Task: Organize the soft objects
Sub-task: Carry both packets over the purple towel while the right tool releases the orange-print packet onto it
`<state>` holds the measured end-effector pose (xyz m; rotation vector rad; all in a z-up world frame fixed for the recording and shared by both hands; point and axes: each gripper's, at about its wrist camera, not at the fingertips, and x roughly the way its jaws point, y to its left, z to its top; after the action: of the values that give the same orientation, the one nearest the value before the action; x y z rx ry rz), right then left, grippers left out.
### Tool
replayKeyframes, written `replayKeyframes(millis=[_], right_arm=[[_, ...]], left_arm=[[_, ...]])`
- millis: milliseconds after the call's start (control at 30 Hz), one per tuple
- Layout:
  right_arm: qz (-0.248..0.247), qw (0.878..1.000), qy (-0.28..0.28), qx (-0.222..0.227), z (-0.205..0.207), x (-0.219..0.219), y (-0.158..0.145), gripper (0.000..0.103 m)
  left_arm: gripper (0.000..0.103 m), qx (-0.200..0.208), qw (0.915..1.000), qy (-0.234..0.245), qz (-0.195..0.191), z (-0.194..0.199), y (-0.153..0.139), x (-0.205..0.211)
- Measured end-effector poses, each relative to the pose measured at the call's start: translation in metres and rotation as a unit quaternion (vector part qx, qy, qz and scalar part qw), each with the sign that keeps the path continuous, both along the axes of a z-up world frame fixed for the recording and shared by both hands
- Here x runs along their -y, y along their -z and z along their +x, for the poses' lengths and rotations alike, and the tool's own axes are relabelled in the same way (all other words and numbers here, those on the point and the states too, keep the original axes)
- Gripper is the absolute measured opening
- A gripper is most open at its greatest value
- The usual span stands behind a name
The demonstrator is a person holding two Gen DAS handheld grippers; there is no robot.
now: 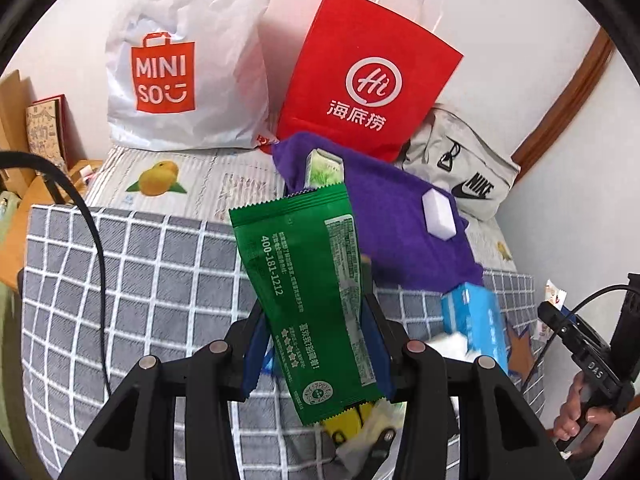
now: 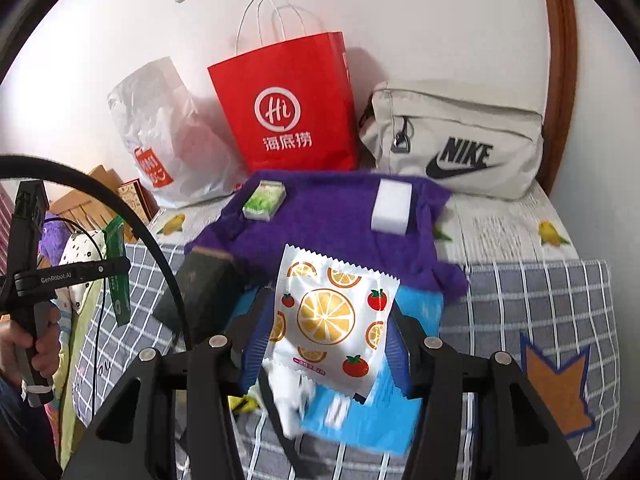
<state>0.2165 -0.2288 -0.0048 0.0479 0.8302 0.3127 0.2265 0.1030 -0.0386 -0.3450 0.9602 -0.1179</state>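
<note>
Left wrist view: my left gripper (image 1: 316, 344) has its jaws clamped on a green packet (image 1: 308, 300), held above the checked bed cover (image 1: 152, 280).

Right wrist view: my right gripper (image 2: 326, 340) has its jaws pinching an orange-print sachet (image 2: 332, 320), near the purple cloth (image 2: 332, 216).

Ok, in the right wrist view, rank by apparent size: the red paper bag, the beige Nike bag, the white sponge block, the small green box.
1. Red paper bag and beige Nike bag: look alike, not ranked.
2. White sponge block.
3. Small green box, only slightly smaller.
</note>
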Motion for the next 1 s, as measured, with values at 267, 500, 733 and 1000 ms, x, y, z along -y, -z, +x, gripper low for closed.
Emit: replayKeyframes(millis=[267,500,733,1000], right_arm=[[-0.012,1.000,0.009,-0.018,0.062,0.000,0.013,0.052],[-0.017,0.999,0.006,-0.047,0.115,0.002,0.041,0.052],[-0.023,0.996,0.012,-0.088,0.159,0.005,0.078,0.052],[-0.037,0.991,-0.001,-0.132,0.182,0.002,0.114,0.052]], left_arm=[[0.043,0.001,1.0000,0.007,-0.001,0.046,-0.004,-0.002],[0.043,0.002,1.0000,0.008,0.000,0.075,0.000,-0.007],[0.043,-0.008,0.9999,0.012,-0.002,0.095,0.008,-0.008],[0.043,-0.012,0.9997,0.021,0.006,0.115,0.013,0.000]])
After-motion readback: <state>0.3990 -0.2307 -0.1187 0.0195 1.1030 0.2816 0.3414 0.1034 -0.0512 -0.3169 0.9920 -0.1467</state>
